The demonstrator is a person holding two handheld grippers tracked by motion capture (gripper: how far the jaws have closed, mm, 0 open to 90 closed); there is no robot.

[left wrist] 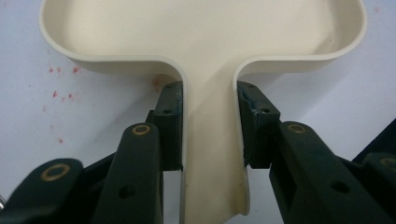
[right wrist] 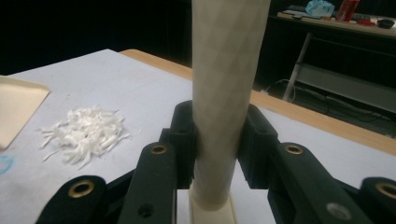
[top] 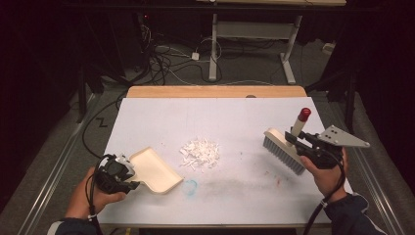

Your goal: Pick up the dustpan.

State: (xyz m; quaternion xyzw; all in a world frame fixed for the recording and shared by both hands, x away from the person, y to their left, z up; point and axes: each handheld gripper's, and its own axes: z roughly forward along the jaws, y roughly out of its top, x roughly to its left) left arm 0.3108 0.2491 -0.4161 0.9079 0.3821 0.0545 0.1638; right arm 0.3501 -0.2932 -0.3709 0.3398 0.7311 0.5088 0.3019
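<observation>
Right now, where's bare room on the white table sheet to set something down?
Free: the far strip of the white table sheet beyond the pile of white paper shreds, and the near edge between the hands. Crowded: the cream plastic dustpan left, the cream grey-bristled hand brush right.

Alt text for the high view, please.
A person at a white table holds a cream dustpan in the left tool and a brush by its handle in the right tool. A pile of white scraps lies between them.
</observation>
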